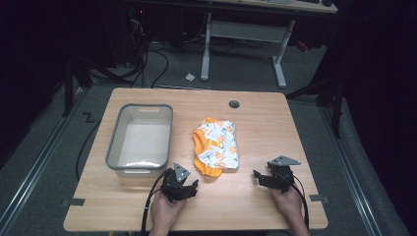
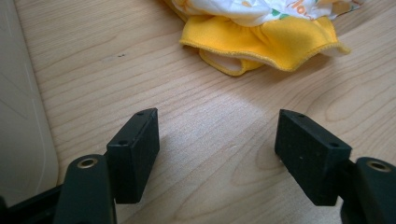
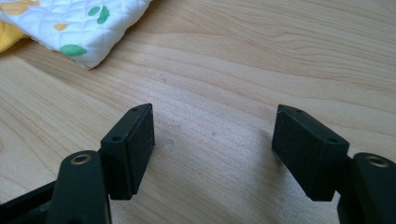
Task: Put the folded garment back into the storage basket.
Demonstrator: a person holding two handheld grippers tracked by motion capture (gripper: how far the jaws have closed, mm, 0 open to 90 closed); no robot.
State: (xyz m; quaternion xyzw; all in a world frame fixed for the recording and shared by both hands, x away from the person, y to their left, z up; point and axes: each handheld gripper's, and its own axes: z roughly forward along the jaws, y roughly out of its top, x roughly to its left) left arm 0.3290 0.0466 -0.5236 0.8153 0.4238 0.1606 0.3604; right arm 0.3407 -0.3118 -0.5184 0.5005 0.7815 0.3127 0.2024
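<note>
We note both grippers low at the bottom of the high view, the left gripper point(image 1: 180, 186) just below the garment and the right gripper point(image 1: 275, 178) off to its lower right; each has its jaws spread wide with only bare wood between them, nothing held. The work in hand looks to be the small garment point(image 1: 216, 146), which lies crumpled at the centre of the worktop point(image 1: 275, 128), just right of the grey bin point(image 1: 140, 137) and apart from it. Risks as we judge them: the cloth is soft and layered, so a pinch at the ruffled yellow hem point(image 2: 261, 44) may catch only the top layer and let the rest drag or unfold on lifting; a low approach could push the hem along the wood and bunch the cloth instead of getting a jaw under it; if the two grippers take uneven holds, the piece may twist or slip out of one. If it is meant for the bin, a hanging end could snag on the rim. Appearance: white quilted fabric printed with orange and green shapes, yellow lining and gathered yellow edge showing at the lower end in the high view; in the right gripper view a white quilted corner point(image 3: 79, 28) sits at upper left, flat on the wood.
</note>
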